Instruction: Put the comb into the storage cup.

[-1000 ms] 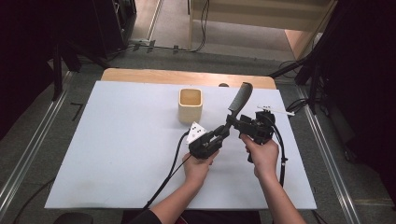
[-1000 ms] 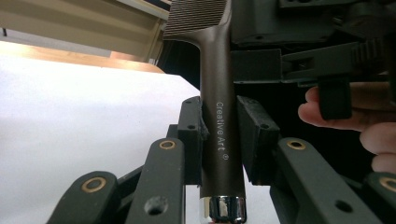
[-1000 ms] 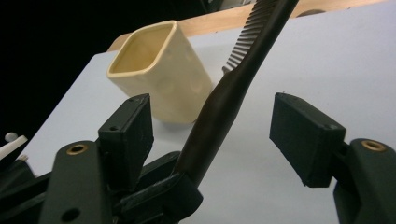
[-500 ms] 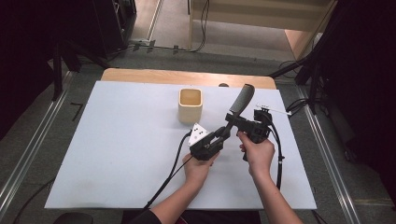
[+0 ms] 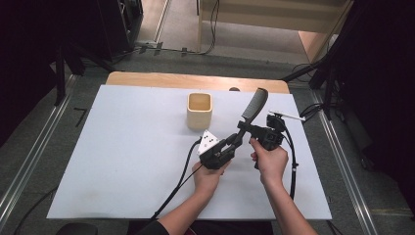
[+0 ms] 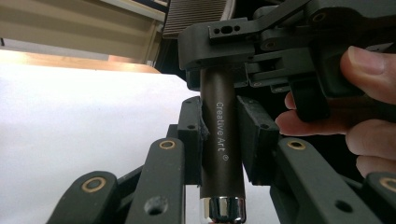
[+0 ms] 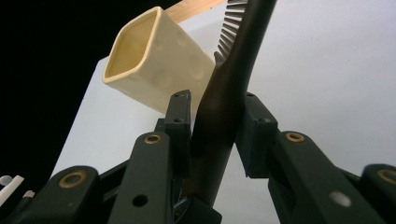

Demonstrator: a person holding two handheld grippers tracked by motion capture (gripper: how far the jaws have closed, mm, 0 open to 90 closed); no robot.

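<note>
Table: a wide table under a pale blue-white sheet (image 5: 122, 161) carried everything, with a strip of bare light wood (image 5: 161, 79) showing along its far edge.
Cup: a cream-yellow, square-mouthed ceramic cup (image 5: 199, 110) stood upright on the sheet toward the far middle, apart from both tools; in the right gripper view the cup (image 7: 154, 60) appeared behind and to the left of the brush.
Hairbrush: a dark brown hairbrush with a round handle and a bristled head (image 5: 254, 105) was held in the air above the sheet, right of the cup, head tilted up and away from the person; lettering on the handle (image 6: 220, 135) read "Creative Art", and a chrome cap closed its end.
Left gripper: the black two-jaw tool in the person's left hand (image 5: 237, 139) had its jaws clenched on the lower handle, pads pressing both sides in the left gripper view (image 6: 219, 140).
Right gripper: the black two-jaw tool in the right hand (image 5: 247, 129) was also clamped on the handle, higher up, just below the bristles (image 7: 218, 135).
</note>
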